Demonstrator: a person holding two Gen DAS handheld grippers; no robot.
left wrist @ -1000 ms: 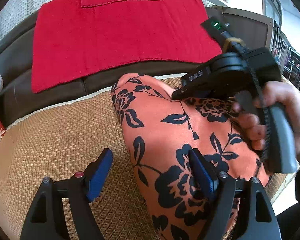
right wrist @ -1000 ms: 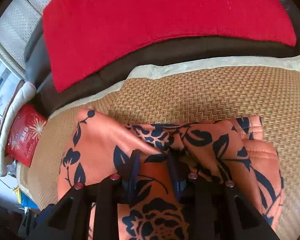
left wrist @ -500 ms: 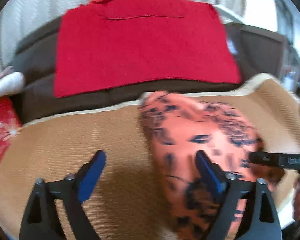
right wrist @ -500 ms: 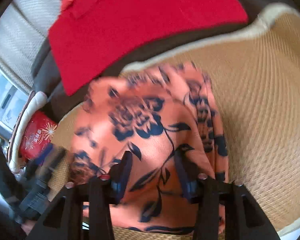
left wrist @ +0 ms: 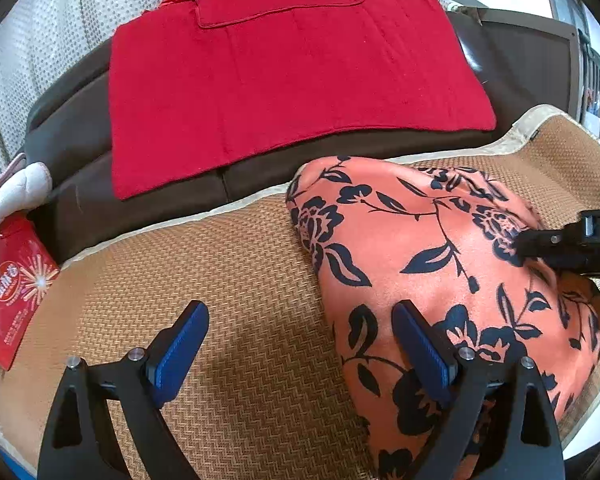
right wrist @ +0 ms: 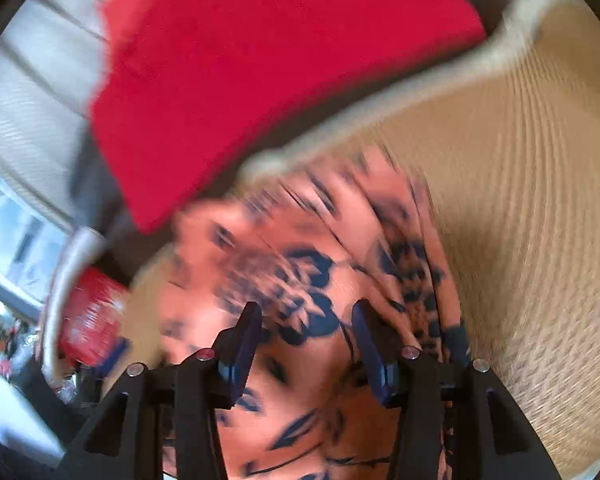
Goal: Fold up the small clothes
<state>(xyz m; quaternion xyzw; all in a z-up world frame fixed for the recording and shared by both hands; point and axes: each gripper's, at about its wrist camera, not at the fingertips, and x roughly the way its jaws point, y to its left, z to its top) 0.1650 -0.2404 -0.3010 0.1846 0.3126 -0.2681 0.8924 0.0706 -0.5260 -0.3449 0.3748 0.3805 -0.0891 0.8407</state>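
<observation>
The orange garment with black flowers (left wrist: 432, 248) lies bunched on the woven tan mat (left wrist: 236, 280). The left gripper (left wrist: 300, 344) gapes wide, empty; the right gripper (right wrist: 306, 344), just opening, hangs half-parted over it.

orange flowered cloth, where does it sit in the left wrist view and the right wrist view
Left wrist view: the orange flowered cloth fills the lower right, lying on the woven mat.
Right wrist view: it fills the lower centre, blurred, running under the camera.
Shared landmark: the red blanket lies at the top of both views, beyond the cloth.
</observation>
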